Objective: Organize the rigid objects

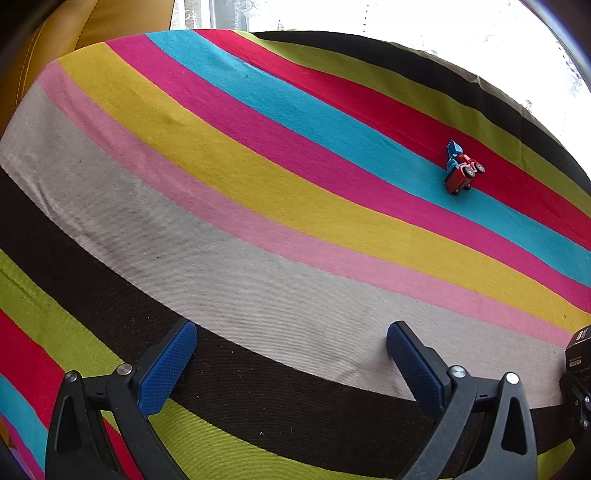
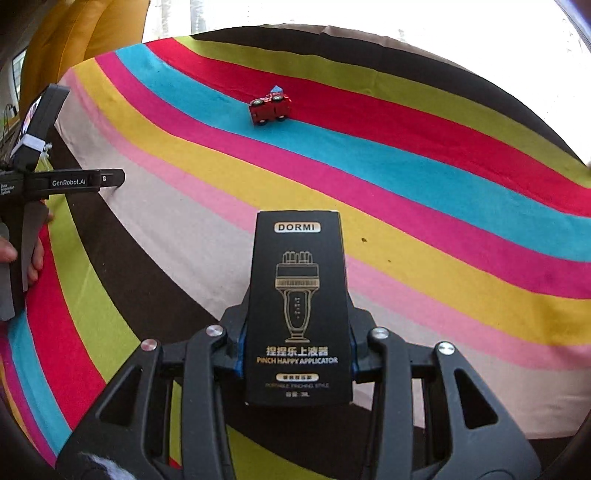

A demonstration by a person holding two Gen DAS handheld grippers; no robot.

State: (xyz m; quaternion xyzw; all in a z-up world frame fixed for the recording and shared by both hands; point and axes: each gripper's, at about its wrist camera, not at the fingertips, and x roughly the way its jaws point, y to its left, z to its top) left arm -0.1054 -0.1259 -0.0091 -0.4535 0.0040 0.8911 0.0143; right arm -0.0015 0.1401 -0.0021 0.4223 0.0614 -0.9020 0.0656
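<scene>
A small red and blue toy truck (image 1: pixel 461 170) lies on its side on the striped cloth, on the blue stripe; it also shows in the right wrist view (image 2: pixel 269 107), far ahead. My right gripper (image 2: pixel 297 354) is shut on a black DORMI box (image 2: pixel 298 302), held upright above the cloth. My left gripper (image 1: pixel 291 354) is open and empty over the grey and brown stripes, well short of the truck. The left gripper's body shows at the left edge of the right wrist view (image 2: pixel 55 182). The box's edge shows in the left wrist view (image 1: pixel 580 354).
The striped cloth (image 1: pixel 258 192) covers the whole table. A yellow leather seat (image 1: pixel 74 29) stands at the far left behind the table. A bright window lies beyond the far edge.
</scene>
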